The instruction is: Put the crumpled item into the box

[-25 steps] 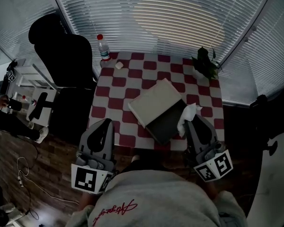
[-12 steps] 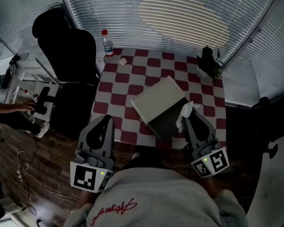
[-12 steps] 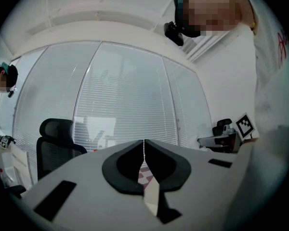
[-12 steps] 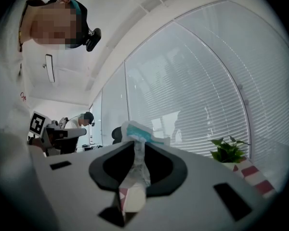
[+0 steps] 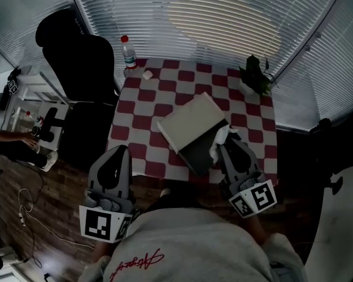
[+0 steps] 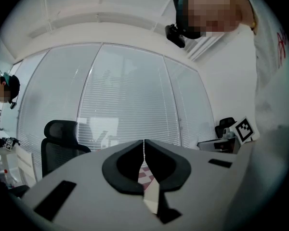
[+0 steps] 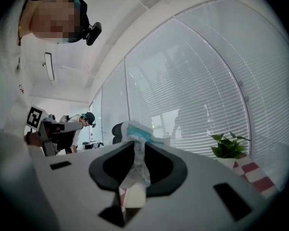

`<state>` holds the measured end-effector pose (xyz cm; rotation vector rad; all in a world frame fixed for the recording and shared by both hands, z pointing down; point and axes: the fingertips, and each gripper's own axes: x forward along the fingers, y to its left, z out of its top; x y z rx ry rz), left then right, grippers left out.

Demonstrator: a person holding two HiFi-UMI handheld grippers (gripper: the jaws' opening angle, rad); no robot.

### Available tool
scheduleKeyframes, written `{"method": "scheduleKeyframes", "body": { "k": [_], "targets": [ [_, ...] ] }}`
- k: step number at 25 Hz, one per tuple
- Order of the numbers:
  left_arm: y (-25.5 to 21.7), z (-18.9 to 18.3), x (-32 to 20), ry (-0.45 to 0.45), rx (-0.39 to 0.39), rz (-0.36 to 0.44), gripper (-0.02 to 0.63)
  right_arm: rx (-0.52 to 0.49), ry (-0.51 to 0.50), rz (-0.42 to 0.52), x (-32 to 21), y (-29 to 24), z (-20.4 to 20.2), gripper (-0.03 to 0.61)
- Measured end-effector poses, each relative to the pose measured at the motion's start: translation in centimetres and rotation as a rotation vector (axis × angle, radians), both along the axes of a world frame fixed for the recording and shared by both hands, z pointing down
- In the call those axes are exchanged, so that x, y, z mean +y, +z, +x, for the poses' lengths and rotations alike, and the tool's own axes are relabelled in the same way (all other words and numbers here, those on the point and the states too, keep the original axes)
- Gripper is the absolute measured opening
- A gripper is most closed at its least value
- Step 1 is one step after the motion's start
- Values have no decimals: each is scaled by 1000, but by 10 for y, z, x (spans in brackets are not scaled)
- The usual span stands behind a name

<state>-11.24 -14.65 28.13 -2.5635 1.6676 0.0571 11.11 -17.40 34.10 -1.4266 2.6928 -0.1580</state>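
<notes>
I see blinds across the far wall, with a black office chair at far left beside the red-and-white checkered tabletop. The box sits mid-tabletop, turned diagonally, its pale lid slid toward the far side so the dark inside is open at the near end. The left gripper hovers at the near-left edge of the tabletop, jaws clenched together with nothing between them. The right gripper is at the box's near-right rim, jaws clamped on the crumpled item; the white wad sticks out past the tips over the open part of the box. A plant is at the far-right corner and a bottle at the far-left corner.
</notes>
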Motion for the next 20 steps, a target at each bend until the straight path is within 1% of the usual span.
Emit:
{"method": "scheduleKeyframes", "body": {
  "k": [7, 13, 20],
  "targets": [
    [-4, -2, 5, -9, 10, 22, 20, 27, 10, -22, 0, 12, 1, 78],
    [-2, -3, 6, -16, -3, 9, 20, 35, 12, -34, -4, 20, 0, 78],
    [-3, -6, 6, -24, 2, 8, 20, 57, 16, -58, -9, 32, -2, 78]
  ]
}}
